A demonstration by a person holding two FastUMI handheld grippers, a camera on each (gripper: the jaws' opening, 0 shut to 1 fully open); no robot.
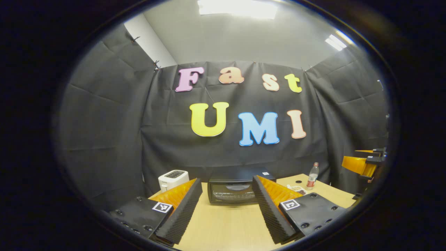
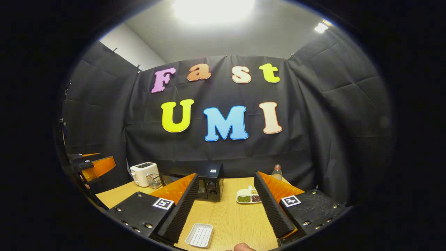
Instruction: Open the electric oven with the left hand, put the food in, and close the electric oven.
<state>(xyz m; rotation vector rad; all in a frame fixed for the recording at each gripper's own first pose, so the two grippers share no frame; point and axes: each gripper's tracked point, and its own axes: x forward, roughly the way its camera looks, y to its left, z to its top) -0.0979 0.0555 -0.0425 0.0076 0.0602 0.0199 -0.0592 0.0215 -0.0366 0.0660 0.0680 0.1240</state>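
The wooden table [image 1: 230, 223] fills the lower middle of the left gripper view. At its far edge, in the lower centre of the frame, stands the black electric oven [image 1: 237, 190], its glass door shut. The left gripper [image 1: 226, 212] has its fingers spread wide apart over bare tabletop, holding nothing. A white toaster [image 1: 173, 179] sits left of the oven, and a bottle [image 1: 312, 176] stands lower right. The right gripper [image 1: 364, 164] shows at the right edge.

In the right gripper view, the right gripper [image 2: 226, 212] is likewise wide open and empty. Between its fingers lie the oven [image 2: 209, 184], a divided food tray [image 2: 249, 197] right of it, and, bottom centre, a small white ribbed tray [image 2: 199, 235].
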